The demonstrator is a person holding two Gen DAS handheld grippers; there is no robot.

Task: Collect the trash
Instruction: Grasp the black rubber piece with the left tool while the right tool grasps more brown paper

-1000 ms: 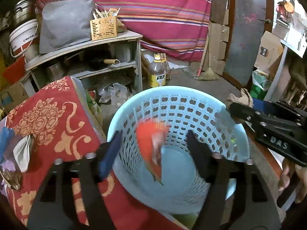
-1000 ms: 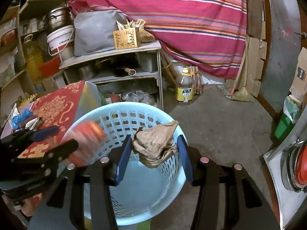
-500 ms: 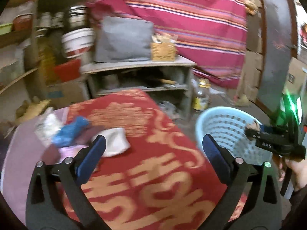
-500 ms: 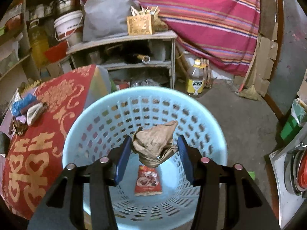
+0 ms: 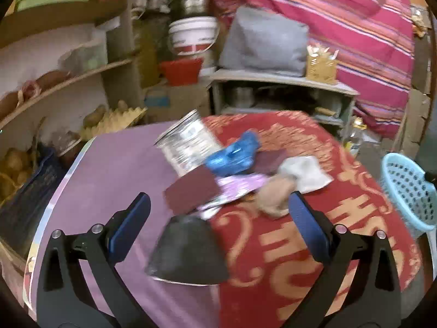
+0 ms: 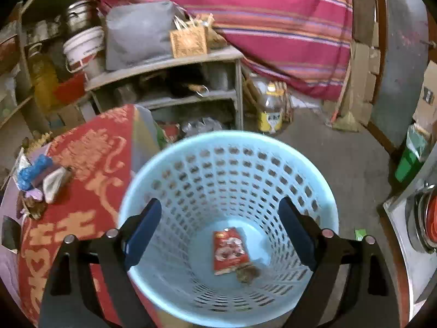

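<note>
The left tool (image 5: 215, 218) is gaping wide and empty; the right tool (image 6: 220, 229) is angling downward, its jaws just having been opening, nothing between them.

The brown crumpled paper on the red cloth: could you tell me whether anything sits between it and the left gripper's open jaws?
Nothing visible blocks it. The brown crumpled paper lies just inside the left gripper's right finger, jaws wide open. A black wrapper and maroon card lie to its left, not in front.
</note>
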